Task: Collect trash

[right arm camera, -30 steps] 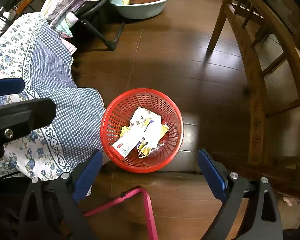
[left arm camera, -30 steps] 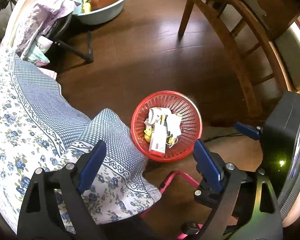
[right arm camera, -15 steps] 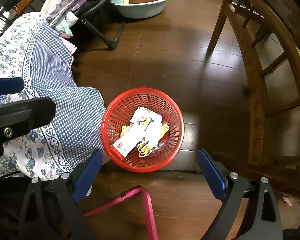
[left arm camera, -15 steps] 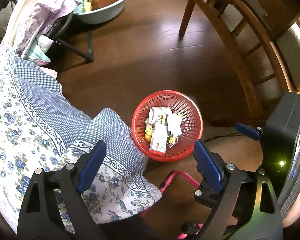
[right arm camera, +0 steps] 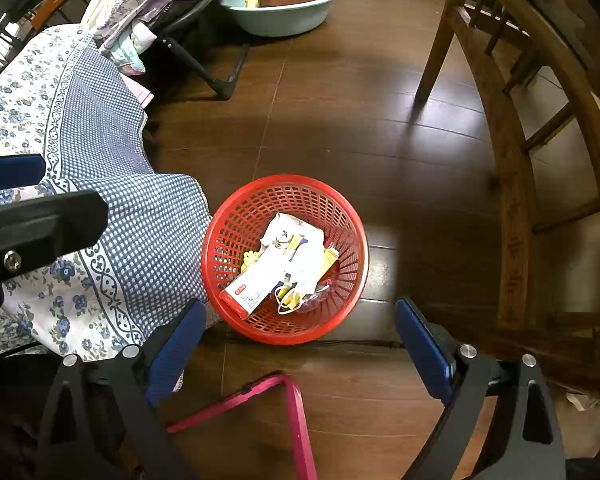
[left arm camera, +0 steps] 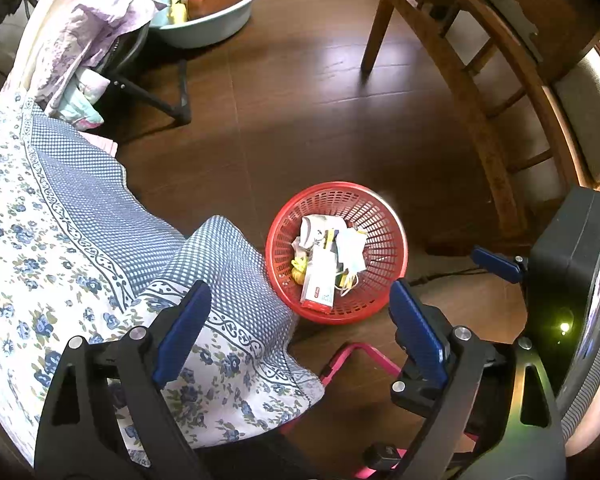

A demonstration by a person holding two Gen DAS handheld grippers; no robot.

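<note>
Trash point(right arm camera: 284, 268) lies piled in the red mesh basket point(right arm camera: 236, 216) on the dark wood floor point(right arm camera: 340, 120), just beside the blue floral cloth point(right arm camera: 140, 240). Your left gripper point(left arm camera: 296, 316) and right gripper point(right arm camera: 296, 332) both hang above it, jaws spread wide and holding nothing.

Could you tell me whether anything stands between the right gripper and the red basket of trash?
Nothing visible does: the right gripper is open above the floor, and the red basket lies just ahead. The patterned cloth only borders its left rim.
</note>
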